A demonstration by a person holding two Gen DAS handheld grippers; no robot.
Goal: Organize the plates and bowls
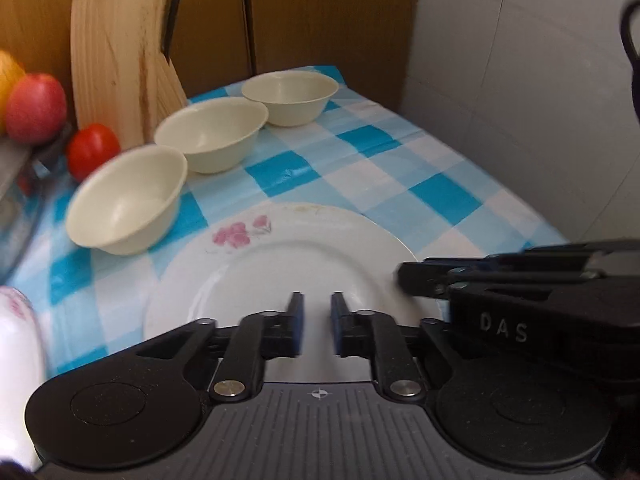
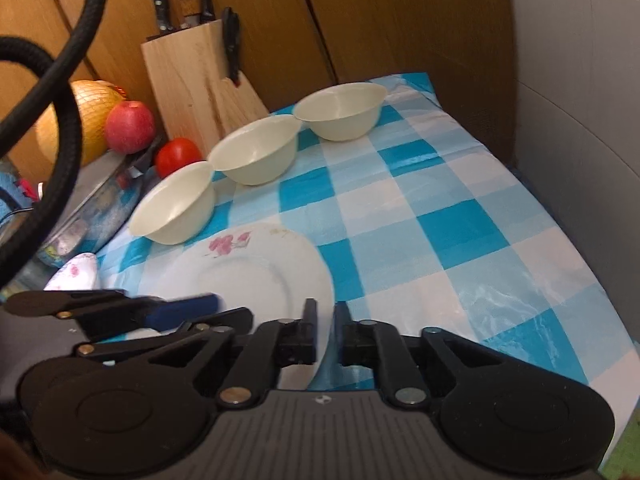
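A white plate with pink flowers [image 1: 280, 264] [image 2: 248, 276] lies on the blue checked tablecloth [image 1: 400, 168] [image 2: 440, 216]. Three cream bowls stand in a diagonal row behind it: near [image 1: 128, 200] [image 2: 176, 208], middle [image 1: 212, 136] [image 2: 256, 152], far [image 1: 290, 96] [image 2: 340, 110]. My left gripper [image 1: 317, 312] hovers over the plate's near part, jaws narrowly apart and empty. My right gripper [image 2: 325, 320] has its jaws on either side of the plate's right rim, a small gap showing; it also shows in the left wrist view [image 1: 424, 280].
A wooden knife block [image 1: 120, 72] [image 2: 200, 80] stands at the back left by a tomato [image 1: 92, 150] [image 2: 178, 156], an apple [image 1: 36, 108] [image 2: 130, 126] and a netted yellow fruit [image 2: 92, 120]. Another flowered white dish [image 1: 16, 340] [image 2: 76, 272] sits at the left. A grey wall [image 2: 580, 120] bounds the right.
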